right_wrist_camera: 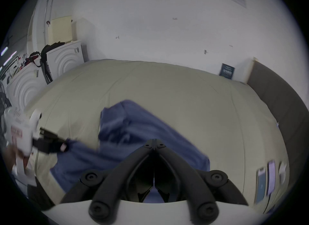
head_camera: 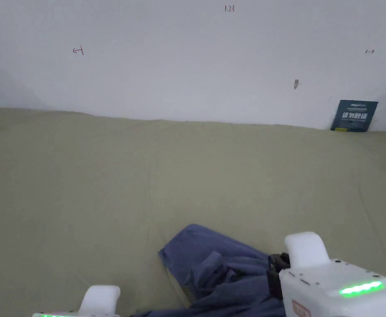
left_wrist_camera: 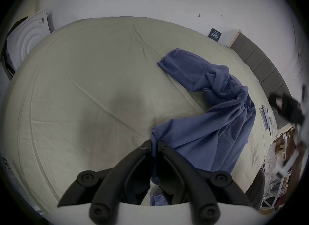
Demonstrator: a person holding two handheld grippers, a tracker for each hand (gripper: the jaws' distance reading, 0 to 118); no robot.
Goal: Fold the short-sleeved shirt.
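Note:
A crumpled blue short-sleeved shirt (head_camera: 225, 268) lies on the near part of an olive bed sheet (head_camera: 147, 185). In the left gripper view, my left gripper (left_wrist_camera: 154, 145) is shut on an edge of the shirt (left_wrist_camera: 209, 128), which trails away to the upper right. The right gripper view shows the same hold from the side, with the left gripper (right_wrist_camera: 64, 145) pinching the shirt (right_wrist_camera: 133, 128). My right gripper (right_wrist_camera: 154, 142) hovers over the shirt with its jaws together and no cloth seen between the tips. In the head view it (head_camera: 276, 264) sits at the shirt's right edge.
A dark card (head_camera: 354, 115) leans on the white wall behind the bed. White appliances (right_wrist_camera: 65, 61) stand past the bed's left end and a dark headboard (right_wrist_camera: 275, 103) runs along its right. Flat devices (right_wrist_camera: 267, 183) lie near the bed's right edge. Open sheet stretches to the left and far side.

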